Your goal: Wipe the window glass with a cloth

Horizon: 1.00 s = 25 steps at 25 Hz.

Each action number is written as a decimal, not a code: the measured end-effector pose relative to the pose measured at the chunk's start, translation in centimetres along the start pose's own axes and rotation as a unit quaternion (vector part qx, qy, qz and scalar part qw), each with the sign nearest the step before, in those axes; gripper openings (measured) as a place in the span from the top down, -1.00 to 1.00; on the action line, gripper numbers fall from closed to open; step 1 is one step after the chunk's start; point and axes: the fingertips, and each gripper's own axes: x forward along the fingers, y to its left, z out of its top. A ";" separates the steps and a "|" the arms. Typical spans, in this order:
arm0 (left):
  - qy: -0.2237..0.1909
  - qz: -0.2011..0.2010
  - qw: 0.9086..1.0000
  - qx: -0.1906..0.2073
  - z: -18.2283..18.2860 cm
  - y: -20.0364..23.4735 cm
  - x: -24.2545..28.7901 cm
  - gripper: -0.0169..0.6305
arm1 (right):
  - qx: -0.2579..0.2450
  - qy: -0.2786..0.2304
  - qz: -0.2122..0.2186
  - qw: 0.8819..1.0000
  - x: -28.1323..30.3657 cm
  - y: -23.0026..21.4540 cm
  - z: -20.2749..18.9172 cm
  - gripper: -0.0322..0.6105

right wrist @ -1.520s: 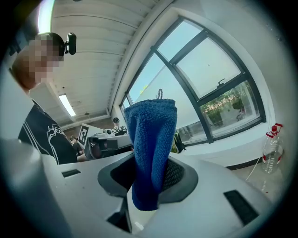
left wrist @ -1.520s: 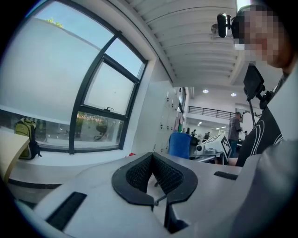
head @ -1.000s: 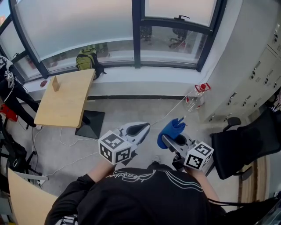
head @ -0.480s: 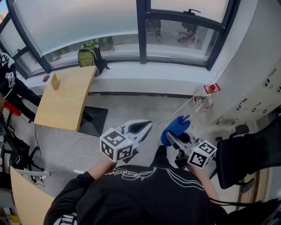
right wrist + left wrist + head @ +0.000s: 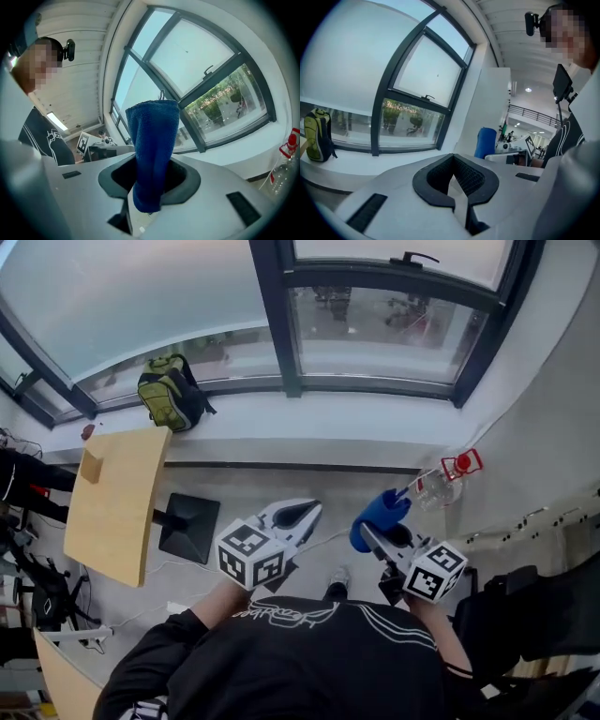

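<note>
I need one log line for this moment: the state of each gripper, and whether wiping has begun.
left gripper: shut, empty | right gripper: shut on blue cloth | window glass: not yet touched

The cloth is nubby fabric, the window glass smooth and glossy, the table matt pale wood.

Below the window glass the white sill offers open passage. Left of the glass stands a dark frame post. Further left a backpack blocks the sill, with the worktop below it. A plastic bottle lies on the floor under the glass's right corner.
</note>
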 end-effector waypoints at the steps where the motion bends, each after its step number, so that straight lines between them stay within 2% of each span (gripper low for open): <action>1: -0.004 0.004 1.000 -0.003 1.2 1.0 1.8 0.93 | -0.003 0.002 0.001 1.000 0.5 -1.9 1.4 0.56; 6: -0.018 0.025 1.000 0.007 5.3 4.3 7.5 0.93 | -0.025 0.015 0.008 1.000 3.0 -8.2 6.0 0.56; 11: -0.027 0.037 0.999 0.010 7.2 7.0 9.2 0.93 | -0.021 0.017 0.018 0.999 5.6 -10.3 7.8 0.56; 17: -0.038 0.033 0.999 0.008 8.2 11.1 11.3 0.93 | -0.029 0.023 0.016 0.999 8.8 -13.1 8.6 0.56; 20: -0.045 0.032 0.998 -0.011 7.9 14.9 13.4 0.93 | -0.026 0.029 0.005 0.999 11.7 -16.3 8.4 0.56; 25: -0.033 0.039 0.998 -0.032 8.0 24.0 18.2 0.93 | -0.028 0.059 0.003 0.998 19.5 -22.4 8.8 0.56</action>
